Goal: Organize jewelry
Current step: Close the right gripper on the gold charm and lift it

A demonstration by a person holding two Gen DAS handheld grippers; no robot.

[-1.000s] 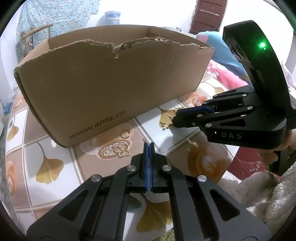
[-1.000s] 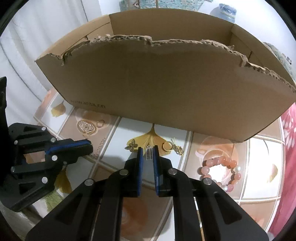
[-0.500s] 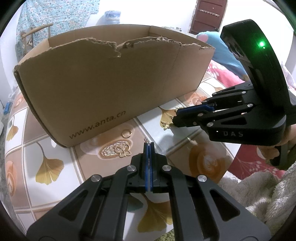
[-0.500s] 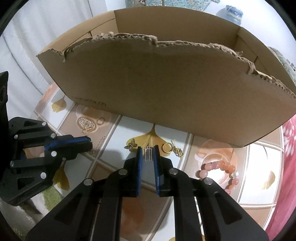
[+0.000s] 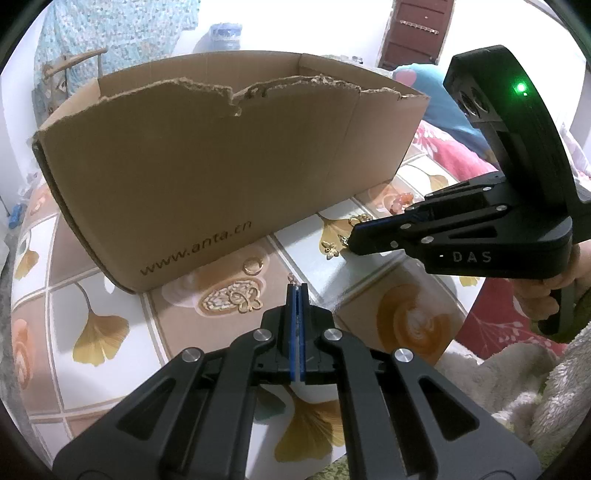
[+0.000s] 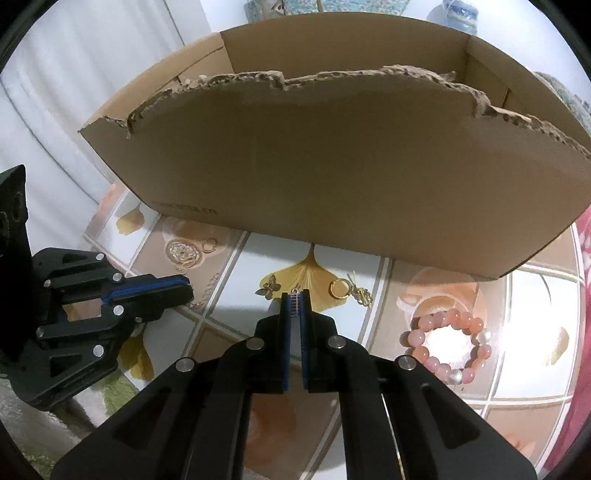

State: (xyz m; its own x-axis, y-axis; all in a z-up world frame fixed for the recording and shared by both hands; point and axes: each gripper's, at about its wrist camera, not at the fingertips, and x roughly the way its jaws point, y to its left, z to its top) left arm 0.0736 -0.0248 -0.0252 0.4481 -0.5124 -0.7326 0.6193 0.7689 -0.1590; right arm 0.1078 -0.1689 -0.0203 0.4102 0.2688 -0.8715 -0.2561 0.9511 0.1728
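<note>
A torn brown cardboard box [image 5: 221,158] stands on the tiled table; it also fills the right wrist view [image 6: 332,177]. My left gripper [image 5: 297,290] is shut on a small gold earring whose ring pokes out at the tips. My right gripper [image 6: 294,299] is shut on a small silver ladder-shaped earring [image 6: 294,304] and is held above the table. On the table lie a gold ring [image 5: 252,264], a gold bow charm [image 5: 246,300], a gold butterfly charm [image 6: 269,286], a gold hoop with chain [image 6: 349,290] and a pink bead bracelet [image 6: 448,343].
The table [image 5: 92,295] has a ginkgo-leaf tile pattern and a round edge. A fluffy beige blanket [image 5: 517,387] and pink floral fabric [image 5: 458,155] lie to the right. A door [image 5: 417,29] and a floral curtain [image 5: 110,33] are behind the box.
My right gripper has risen and moved closer to the box with the silver earring in it. My left gripper has stayed in place, still shut.
</note>
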